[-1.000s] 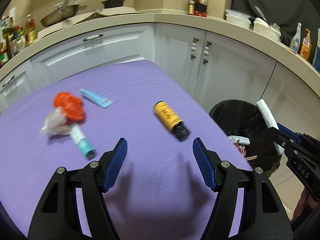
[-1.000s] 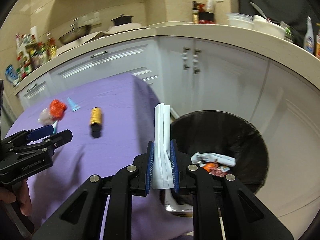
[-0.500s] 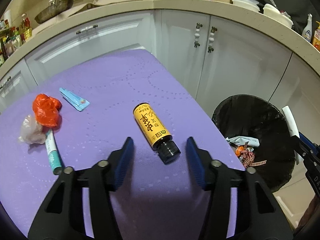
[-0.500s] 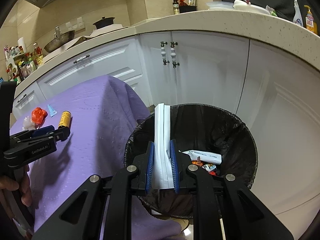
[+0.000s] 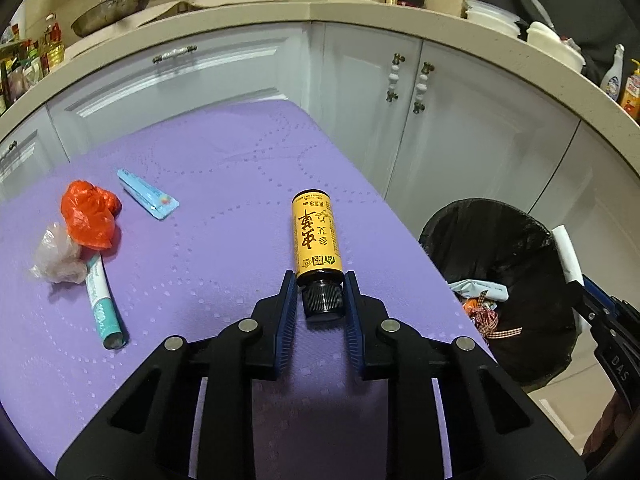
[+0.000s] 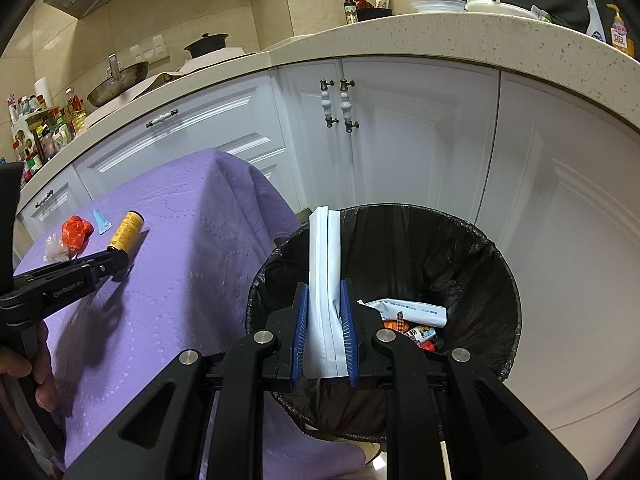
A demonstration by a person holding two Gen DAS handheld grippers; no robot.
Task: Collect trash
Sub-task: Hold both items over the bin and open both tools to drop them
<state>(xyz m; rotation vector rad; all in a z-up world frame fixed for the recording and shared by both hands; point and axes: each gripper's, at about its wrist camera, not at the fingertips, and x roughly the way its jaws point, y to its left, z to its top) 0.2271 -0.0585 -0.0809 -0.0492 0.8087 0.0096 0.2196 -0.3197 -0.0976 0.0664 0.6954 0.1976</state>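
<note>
White kitchen cabinets (image 6: 400,140) curve behind a purple-covered worktop (image 5: 224,184). Beside it stands a black-lined bin (image 6: 480,264) holding wrappers. Over its rim the right gripper (image 6: 325,320) has its jaws clamped on a folded white packet (image 6: 324,248). The left gripper (image 5: 320,300) is closing its jaws around the black cap of a yellow bottle (image 5: 316,236) lying on the worktop.

Both my wrist feeds are sharp, no motion blur. Even indoor light from overhead. I see soft shadows under the left gripper (image 5: 320,300) on the purple tablecloth (image 5: 224,200), darkest at its near edge. Fisheye bends the countertop (image 6: 440,36) hard, black vignette in all 4 corners. Bin interior (image 6: 420,248) reads dim.
</note>
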